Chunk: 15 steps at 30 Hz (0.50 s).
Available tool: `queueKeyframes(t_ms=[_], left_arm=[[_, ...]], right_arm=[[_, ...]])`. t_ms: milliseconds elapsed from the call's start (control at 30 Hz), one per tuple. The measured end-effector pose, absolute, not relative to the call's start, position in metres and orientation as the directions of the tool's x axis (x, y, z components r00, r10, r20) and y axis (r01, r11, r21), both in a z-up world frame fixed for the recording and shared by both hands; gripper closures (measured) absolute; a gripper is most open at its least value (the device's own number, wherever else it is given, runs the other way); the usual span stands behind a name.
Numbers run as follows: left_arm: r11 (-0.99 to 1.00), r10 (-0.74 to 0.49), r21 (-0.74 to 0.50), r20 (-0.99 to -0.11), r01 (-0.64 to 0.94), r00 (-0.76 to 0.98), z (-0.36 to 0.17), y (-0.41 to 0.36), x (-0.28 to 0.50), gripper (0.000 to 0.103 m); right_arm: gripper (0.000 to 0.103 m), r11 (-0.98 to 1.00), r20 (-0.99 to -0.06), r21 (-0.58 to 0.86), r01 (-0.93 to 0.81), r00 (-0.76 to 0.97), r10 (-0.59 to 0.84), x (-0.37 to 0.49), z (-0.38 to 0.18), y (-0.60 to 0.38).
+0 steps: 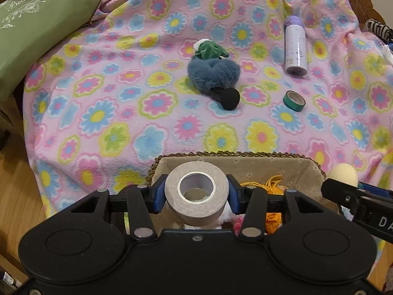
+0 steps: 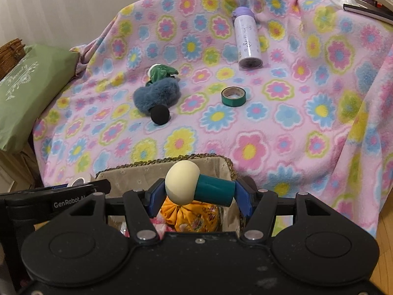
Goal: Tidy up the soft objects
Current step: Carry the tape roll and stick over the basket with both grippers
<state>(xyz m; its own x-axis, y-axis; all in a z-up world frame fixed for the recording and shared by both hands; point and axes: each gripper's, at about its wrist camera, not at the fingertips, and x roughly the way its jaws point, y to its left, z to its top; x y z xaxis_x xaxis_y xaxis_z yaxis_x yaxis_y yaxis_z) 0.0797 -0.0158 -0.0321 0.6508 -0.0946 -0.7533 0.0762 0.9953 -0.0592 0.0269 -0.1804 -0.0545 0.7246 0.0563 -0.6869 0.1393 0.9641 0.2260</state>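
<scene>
Pink fleece printed with blue, yellow and green flowers, the flowered blanket (image 1: 152,78), covers the whole work surface in the left wrist view, sagging at the near left corner over pale wooden floor (image 1: 14,184). The left gripper (image 1: 196,191) is clamped on a grey roll of tape (image 1: 196,189), held just above a beige fabric-lined basket with a braided rim (image 1: 258,163) at the blanket's near edge. An orange soft bundle (image 1: 273,189) lies inside that basket. In mid-blanket a fluffy blue-grey plush (image 1: 213,72) touches a green velvet scrunchie (image 1: 208,49) and a black round-headed sponge tool (image 1: 229,98); well right lie a small green tape ring (image 1: 294,101) and a lilac-capped white bottle (image 1: 296,46). A green embroidered cushion (image 1: 36,32) borders the left edge. The stretch between basket and plush is bare blanket. In the right wrist view, the right gripper (image 2: 200,193) grips a cream-domed sponge with a teal handle (image 2: 199,186) sideways over the same basket (image 2: 228,166), above the orange bundle (image 2: 194,217). A cream wall (image 2: 61,5) rises behind the blanket (image 2: 282,127), and books and clutter (image 2: 368,7) crowd the far right corner.
</scene>
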Motion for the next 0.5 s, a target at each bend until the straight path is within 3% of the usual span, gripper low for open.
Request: queueKeyframes(t_ms=[500], left_arm=[[0.995, -0.088, -0.041, -0.768, 0.089, 0.634, -0.0375, -0.0188, 0.0809, 0.055]], right_arm=[[0.043, 0.966, -0.702, 0.218, 0.138, 0.709, 0.057, 0.0328, -0.0577, -0.1810]])
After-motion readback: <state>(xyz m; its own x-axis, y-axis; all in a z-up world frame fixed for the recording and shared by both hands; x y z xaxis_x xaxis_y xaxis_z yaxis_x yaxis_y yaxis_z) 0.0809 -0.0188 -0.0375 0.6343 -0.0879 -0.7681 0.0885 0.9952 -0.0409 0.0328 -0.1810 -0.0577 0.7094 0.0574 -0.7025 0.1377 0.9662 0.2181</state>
